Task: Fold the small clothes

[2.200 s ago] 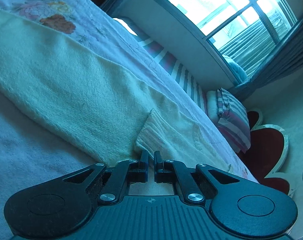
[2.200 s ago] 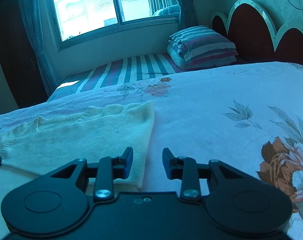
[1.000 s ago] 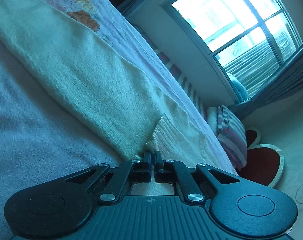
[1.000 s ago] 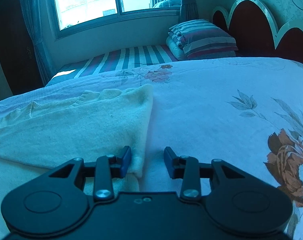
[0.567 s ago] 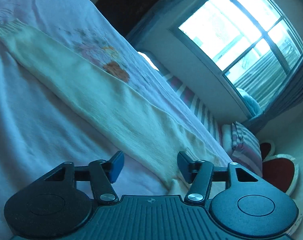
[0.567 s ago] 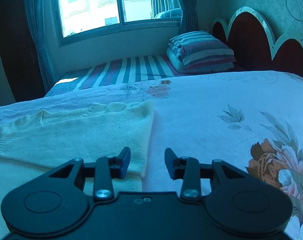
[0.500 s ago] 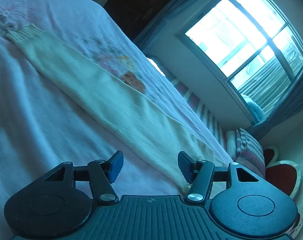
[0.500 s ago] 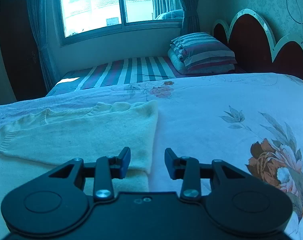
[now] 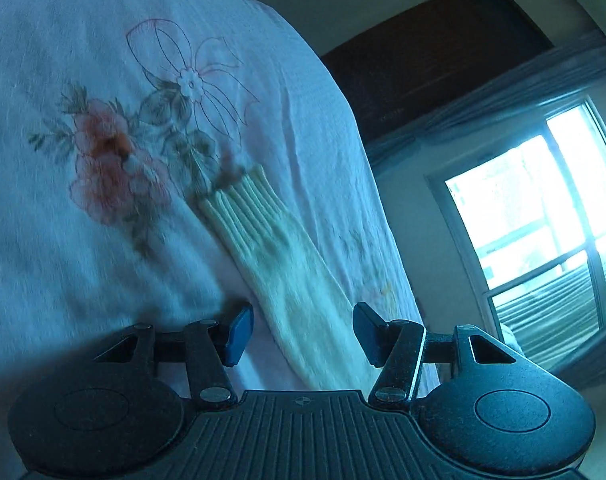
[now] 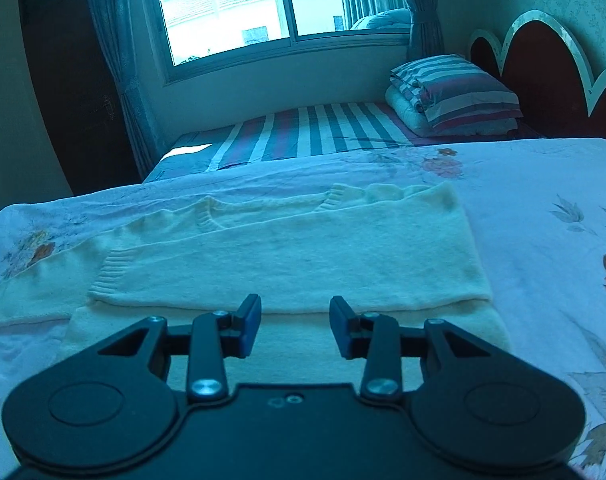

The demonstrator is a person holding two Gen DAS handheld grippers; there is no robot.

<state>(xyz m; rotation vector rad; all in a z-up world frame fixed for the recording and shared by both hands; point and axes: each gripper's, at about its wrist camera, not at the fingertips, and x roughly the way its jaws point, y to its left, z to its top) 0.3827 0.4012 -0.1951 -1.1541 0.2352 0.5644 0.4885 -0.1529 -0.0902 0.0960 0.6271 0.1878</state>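
A cream knitted sweater [image 10: 287,256] is lying flat on the floral bedsheet [image 10: 543,240], and one of its sleeves is already lying folded across the chest, its ribbed end resting near the left side of the body in the right wrist view. A second ago the left gripper [image 9: 301,334] was pinched shut on that folded sleeve's cuff; since then its jaws have been opening and then easing slightly closer again, and the cuff is no longer between them. The gripper is now hanging open over the other sleeve [image 9: 299,280], which is stretching out straight across the sheet to its ribbed cuff [image 9: 243,200] beside the printed flowers [image 9: 115,160] (the sleeve is passing between the blue pads [image 9: 237,334], but they are not pressing on it). The left view is smeared with motion blur.

The right gripper [image 10: 295,326] is hovering over the sweater's near part, its jaws standing apart with nothing clamped in them.

So the first sleeve fold appears finished and released. The outstretched sleeve is probably the next part to bring in, and the body folds are not yet made.
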